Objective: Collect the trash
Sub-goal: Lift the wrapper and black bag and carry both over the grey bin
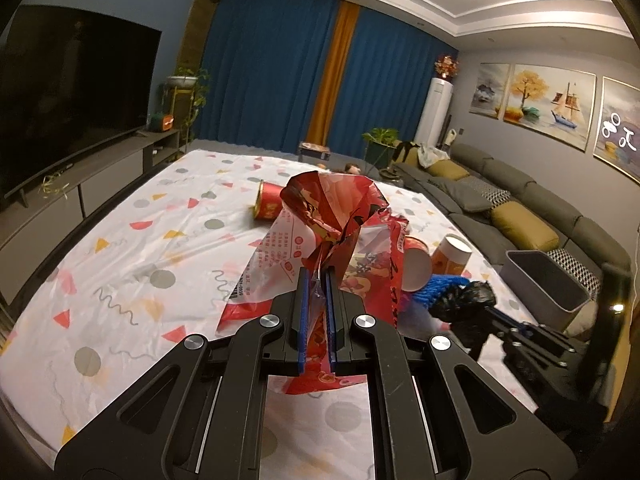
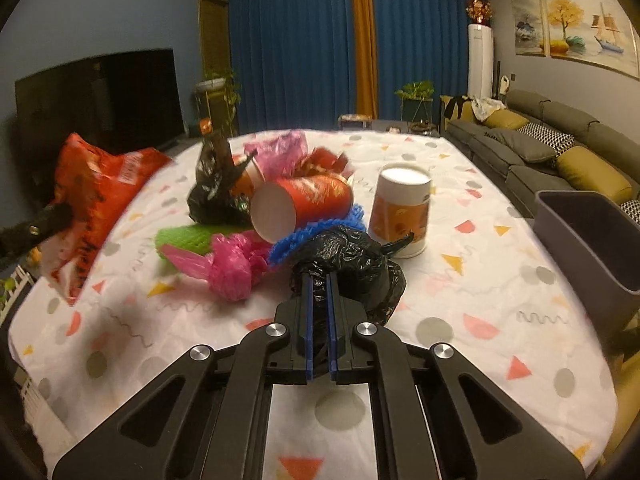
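My left gripper (image 1: 318,276) is shut on a crumpled red snack bag (image 1: 332,216) and holds it above the table; the bag also shows at the left of the right wrist view (image 2: 100,188). My right gripper (image 2: 319,280) is shut on a crumpled black plastic bag (image 2: 352,256), also seen in the left wrist view (image 1: 466,300). A grey bin (image 2: 584,240) stands at the table's right edge. On the table lie a tipped red cup (image 2: 304,206), an upright orange-and-white cup (image 2: 400,212), pink bags (image 2: 232,260), green mesh (image 2: 184,240), blue mesh (image 2: 316,228) and another black bag (image 2: 212,196).
The table (image 2: 480,312) has a white cloth with coloured shapes. A second red cup (image 1: 268,200) lies further back. A grey sofa (image 2: 560,144) runs along the right, a television (image 1: 60,100) on a cabinet along the left.
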{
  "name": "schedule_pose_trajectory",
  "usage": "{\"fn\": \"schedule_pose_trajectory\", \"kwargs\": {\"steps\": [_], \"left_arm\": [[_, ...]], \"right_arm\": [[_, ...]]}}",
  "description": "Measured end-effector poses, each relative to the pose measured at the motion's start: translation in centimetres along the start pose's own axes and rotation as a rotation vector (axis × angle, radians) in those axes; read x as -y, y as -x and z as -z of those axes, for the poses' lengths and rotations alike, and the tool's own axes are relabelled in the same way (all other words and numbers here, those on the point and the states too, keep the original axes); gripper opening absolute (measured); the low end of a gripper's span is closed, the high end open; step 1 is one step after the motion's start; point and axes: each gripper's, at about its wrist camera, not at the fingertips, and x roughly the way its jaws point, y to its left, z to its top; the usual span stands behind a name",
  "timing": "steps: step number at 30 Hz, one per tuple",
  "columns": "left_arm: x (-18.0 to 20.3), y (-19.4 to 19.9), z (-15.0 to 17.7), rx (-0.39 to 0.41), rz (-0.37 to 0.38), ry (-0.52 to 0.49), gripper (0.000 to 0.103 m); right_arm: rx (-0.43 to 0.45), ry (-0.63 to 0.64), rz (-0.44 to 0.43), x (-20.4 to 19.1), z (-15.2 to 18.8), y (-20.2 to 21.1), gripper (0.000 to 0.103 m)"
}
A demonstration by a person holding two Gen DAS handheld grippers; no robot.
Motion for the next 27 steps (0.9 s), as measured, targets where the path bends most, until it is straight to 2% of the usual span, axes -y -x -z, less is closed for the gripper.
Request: {"fn": "schedule_pose_trajectory", "kwargs": {"steps": [14, 27], "left_arm": [[5.2, -0.5, 0.1, 0.019, 0.096, -0.087, 0.007], [12.1, -2.1, -0.5, 0.047, 0.206, -0.178, 0.007]], "right_arm": [[0.128, -0.059, 0.024, 3.2, -0.9, 5.5, 0.006], [0.206, -0.111, 0.122, 7.8, -1.7, 7.9, 0.006]]}}
